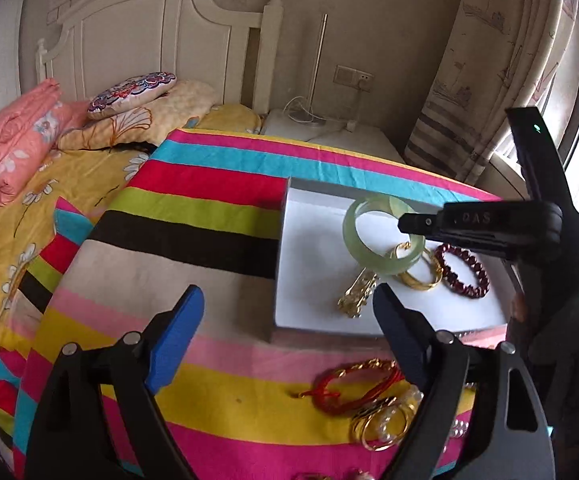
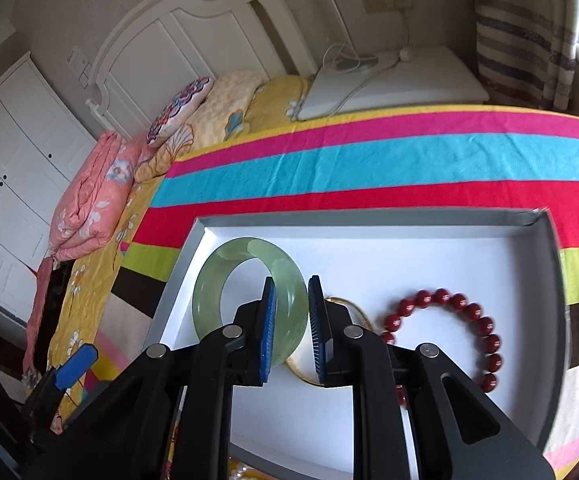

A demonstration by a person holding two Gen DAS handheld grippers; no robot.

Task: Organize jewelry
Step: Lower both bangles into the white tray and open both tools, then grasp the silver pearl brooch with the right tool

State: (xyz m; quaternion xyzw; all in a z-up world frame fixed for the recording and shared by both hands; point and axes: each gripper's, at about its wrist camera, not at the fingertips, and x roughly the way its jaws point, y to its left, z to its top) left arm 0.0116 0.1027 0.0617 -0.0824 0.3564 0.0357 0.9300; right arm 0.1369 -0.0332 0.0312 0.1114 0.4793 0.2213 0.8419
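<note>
Blue ribbed claw (image 2: 292, 320) gripping smooth jade bangle (image 2: 225, 276)

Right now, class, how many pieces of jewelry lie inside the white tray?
5 visible: a green bangle held in the right gripper, a gold ring, a gold bangle, a red bead bracelet, and a gold clip. Others may be hidden.

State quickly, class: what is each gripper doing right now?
Left gripper: open, holding nothing.
Right gripper: shut on the green jade bangle over the white tray.
</note>
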